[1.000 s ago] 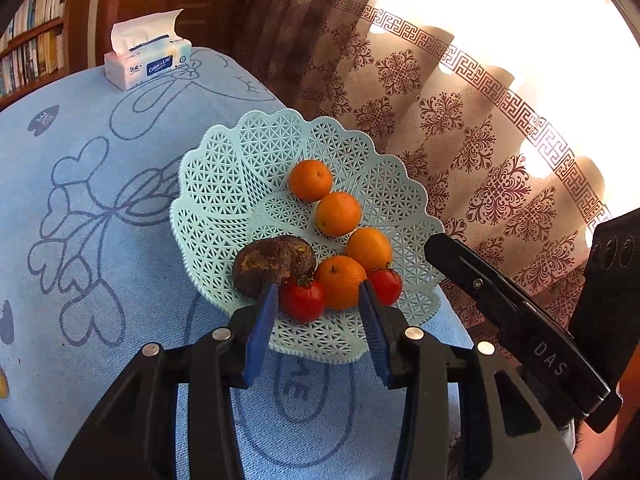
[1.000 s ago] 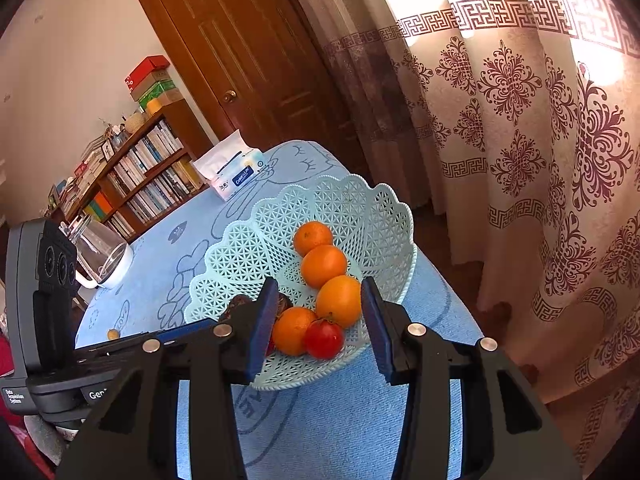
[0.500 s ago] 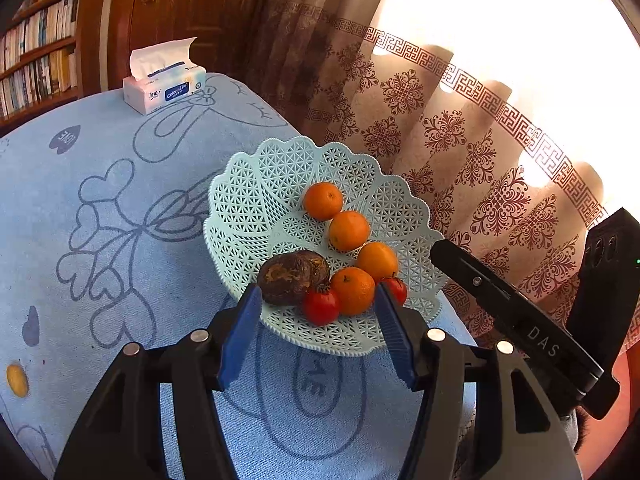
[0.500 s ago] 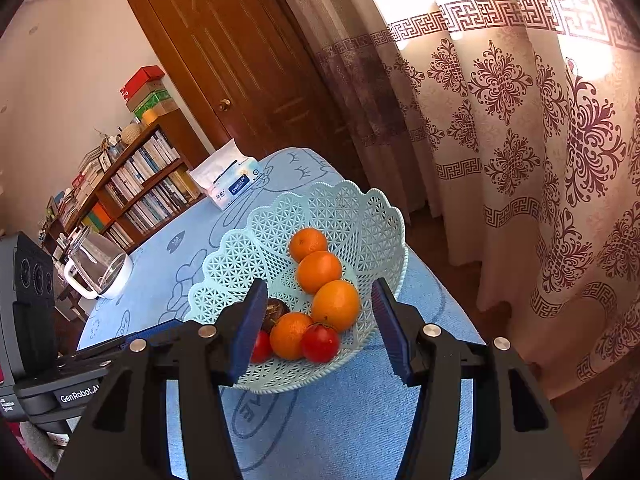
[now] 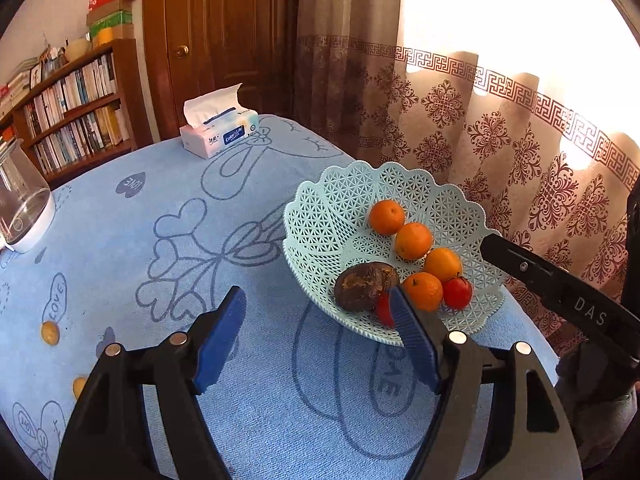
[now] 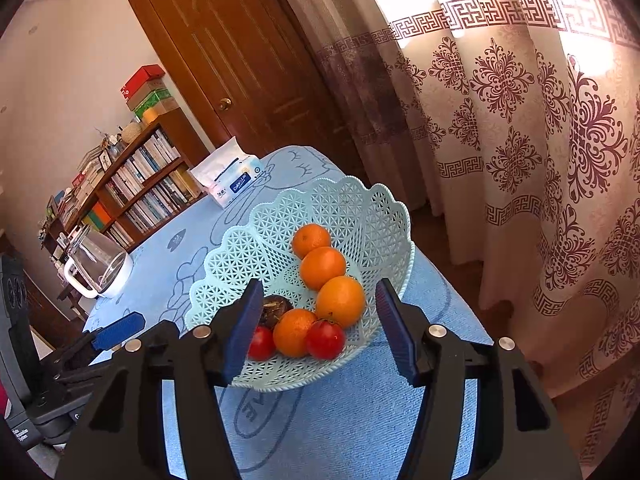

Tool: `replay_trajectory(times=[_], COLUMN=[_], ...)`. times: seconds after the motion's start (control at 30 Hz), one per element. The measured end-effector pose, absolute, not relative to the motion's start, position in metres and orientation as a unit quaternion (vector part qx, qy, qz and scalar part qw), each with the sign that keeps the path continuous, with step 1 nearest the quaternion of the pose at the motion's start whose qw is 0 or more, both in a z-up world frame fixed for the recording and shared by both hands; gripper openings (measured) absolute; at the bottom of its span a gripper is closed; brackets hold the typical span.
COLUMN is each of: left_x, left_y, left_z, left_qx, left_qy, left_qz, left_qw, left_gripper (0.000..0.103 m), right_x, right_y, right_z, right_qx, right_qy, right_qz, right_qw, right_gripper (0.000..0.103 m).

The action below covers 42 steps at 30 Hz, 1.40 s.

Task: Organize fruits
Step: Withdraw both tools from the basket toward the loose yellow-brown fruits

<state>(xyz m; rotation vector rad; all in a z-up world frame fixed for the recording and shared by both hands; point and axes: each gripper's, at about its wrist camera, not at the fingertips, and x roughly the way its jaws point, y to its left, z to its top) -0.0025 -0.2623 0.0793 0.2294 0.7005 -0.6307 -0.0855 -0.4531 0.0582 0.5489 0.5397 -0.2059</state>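
Observation:
A pale green lattice basket (image 5: 332, 208) (image 6: 360, 208) stands near the table's right edge. It holds several oranges (image 5: 413, 240) (image 6: 322, 267), two red tomatoes (image 5: 457, 293) (image 6: 325, 339) and a dark brown fruit (image 5: 364, 286) (image 6: 276, 310). My left gripper (image 5: 318, 332) is open and empty, above the blue cloth to the left of and nearer than the basket. My right gripper (image 6: 318, 328) is open and empty, just in front of the basket. Two small yellow fruits (image 5: 50, 333) lie on the cloth at the left.
A tissue box (image 5: 218, 134) (image 6: 234, 182) sits at the far end of the blue tablecloth (image 5: 160, 208). A glass jug (image 5: 22, 208) (image 6: 98, 268) stands at the left. Curtains (image 6: 520, 140) hang right of the table, a bookshelf (image 5: 76, 108) and a door behind.
Both grippers have drawn back from the basket and opened wider. The left one has swung to the left, so the basket now sits at its right. The fruits have not moved.

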Motion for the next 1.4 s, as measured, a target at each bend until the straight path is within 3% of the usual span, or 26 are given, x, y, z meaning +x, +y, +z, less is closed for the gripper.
replay_trajectory(times=[0.17,0.2,0.3,0.73,1.4], left_x=[-0.009,-0.010,-0.013,-0.010,0.023], left_y=[-0.258,-0.257,-0.254,-0.240,-0.141], left_z=[0.080,0.080,0.080,0.071,0.063], left_qx=[0.132,0.134,0.135,0.134,0.053], left_qy=[0.318,0.317,0.311,0.323,0.356], left_qz=[-0.291,-0.290,-0.287,-0.261,-0.173], left_qw=[0.892,0.893,0.896,0.900,0.917], left_gripper=[0.074,0.075,0.084,0.084,0.084], right_x=[-0.085,-0.085,-0.087,-0.089,-0.076], right_y=[-0.452,-0.452,-0.451,-0.452,-0.417], right_z=[0.058,0.059,0.059,0.061,0.056], right_qx=[0.268,0.269,0.272,0.283,0.237], right_qy=[0.261,0.260,0.253,0.238,0.260], right_qz=[-0.101,-0.101,-0.101,-0.085,-0.046], right_qw=[0.922,0.922,0.923,0.925,0.935], right_gripper=[0.062,0.068,0.073,0.092,0.092])
